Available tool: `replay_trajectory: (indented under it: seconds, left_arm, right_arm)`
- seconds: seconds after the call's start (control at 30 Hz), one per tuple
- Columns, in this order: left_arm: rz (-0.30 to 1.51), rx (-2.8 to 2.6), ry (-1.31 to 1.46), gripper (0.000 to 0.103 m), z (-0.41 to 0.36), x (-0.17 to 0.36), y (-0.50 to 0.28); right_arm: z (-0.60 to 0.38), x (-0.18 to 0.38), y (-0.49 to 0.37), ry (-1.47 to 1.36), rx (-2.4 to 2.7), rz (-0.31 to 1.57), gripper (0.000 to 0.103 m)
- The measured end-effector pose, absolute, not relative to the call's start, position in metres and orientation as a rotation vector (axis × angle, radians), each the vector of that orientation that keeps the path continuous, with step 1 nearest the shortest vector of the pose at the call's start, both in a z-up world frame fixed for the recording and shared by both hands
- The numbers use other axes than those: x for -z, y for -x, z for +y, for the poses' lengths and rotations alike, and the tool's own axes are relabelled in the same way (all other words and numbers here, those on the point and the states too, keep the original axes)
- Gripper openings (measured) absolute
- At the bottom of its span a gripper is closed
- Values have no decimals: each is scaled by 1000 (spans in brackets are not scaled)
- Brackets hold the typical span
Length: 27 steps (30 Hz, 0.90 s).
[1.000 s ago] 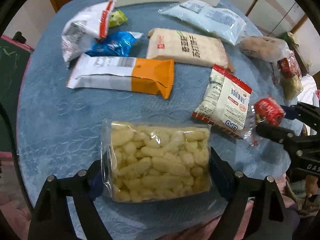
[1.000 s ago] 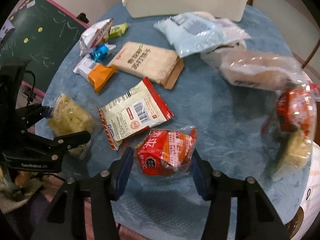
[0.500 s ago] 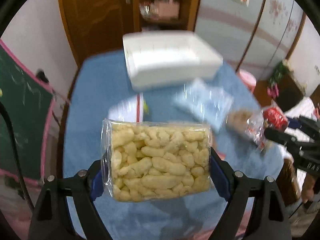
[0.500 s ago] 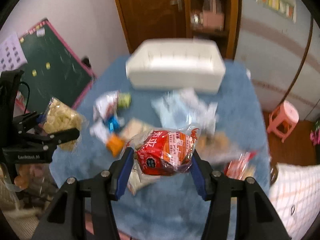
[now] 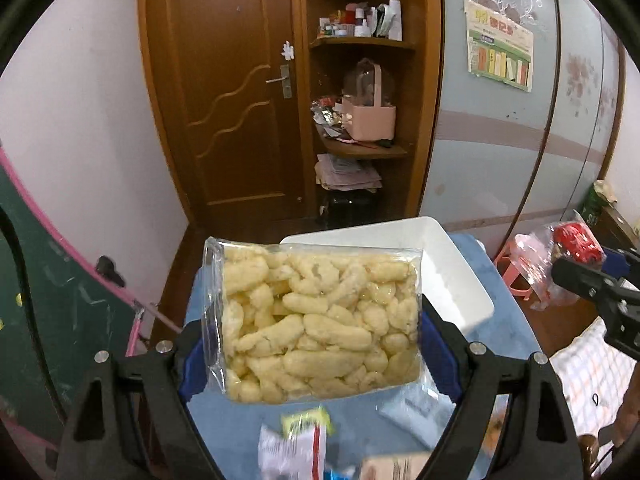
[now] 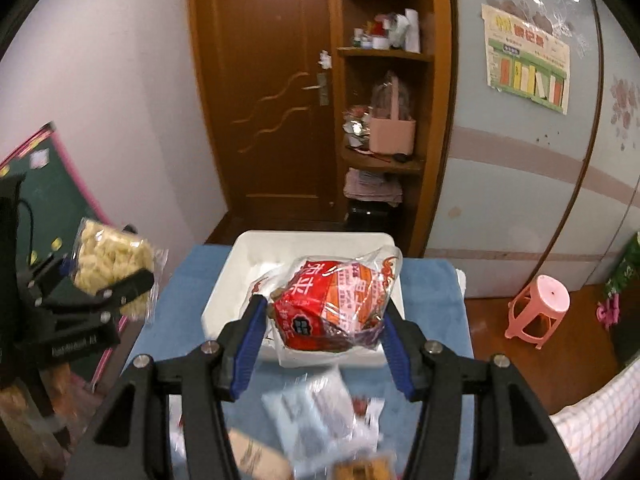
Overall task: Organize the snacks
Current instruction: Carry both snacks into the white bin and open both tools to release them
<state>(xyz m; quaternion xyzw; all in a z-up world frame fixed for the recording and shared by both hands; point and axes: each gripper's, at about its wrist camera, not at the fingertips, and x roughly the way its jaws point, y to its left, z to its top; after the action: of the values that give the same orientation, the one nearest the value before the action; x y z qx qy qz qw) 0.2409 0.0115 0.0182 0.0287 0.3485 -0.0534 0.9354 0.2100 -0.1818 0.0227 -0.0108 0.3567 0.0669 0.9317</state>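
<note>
My left gripper (image 5: pixel 312 344) is shut on a clear bag of pale yellow puffed snacks (image 5: pixel 316 320) and holds it in the air over the blue table (image 5: pixel 248 420). My right gripper (image 6: pixel 324 320) is shut on a red snack packet in clear wrap (image 6: pixel 328 300), held just in front of and above a white bin (image 6: pixel 240 256) at the table's far end. The bin also shows in the left wrist view (image 5: pixel 452 264), behind the puffed snacks. The left gripper with its bag appears at the left of the right wrist view (image 6: pixel 108 268).
Other snack packets lie blurred on the table below: a light blue one (image 6: pixel 316 412), a white and red one (image 5: pixel 292 448). A wooden door (image 5: pixel 236 92) and shelves (image 5: pixel 360 148) stand behind the table. A pink stool (image 6: pixel 540 308) stands on the floor to the right.
Both grippers lifted their packets off the table and swung up and forward toward the white bin. The table's snacks dropped to the bottom of both views.
</note>
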Motion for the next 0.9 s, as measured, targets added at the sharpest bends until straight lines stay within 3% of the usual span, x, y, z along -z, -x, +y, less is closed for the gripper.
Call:
replay_trajectory:
  seconds: [0.37, 0.43, 0.8, 0.83, 0.9]
  left_arm:
    - [951, 43, -25, 86, 2, 80, -371]
    - [1008, 61, 17, 86, 1, 98, -382]
    - [1211, 99, 67, 88, -8, 142, -405]
    - [1190, 98, 59, 89, -8, 139, -404]
    - [1153, 97, 48, 103, -9, 131, -399]
  right_arm:
    - [-175, 71, -333, 78, -36, 949, 58]
    - [-174, 84, -346, 81, -41, 991, 65]
    - [-192, 115, -362, -106, -96, 1115, 67]
    - [-194, 116, -363, -128, -89, 1129, 67]
    - [-198, 119, -365, -153, -73, 1139, 67]
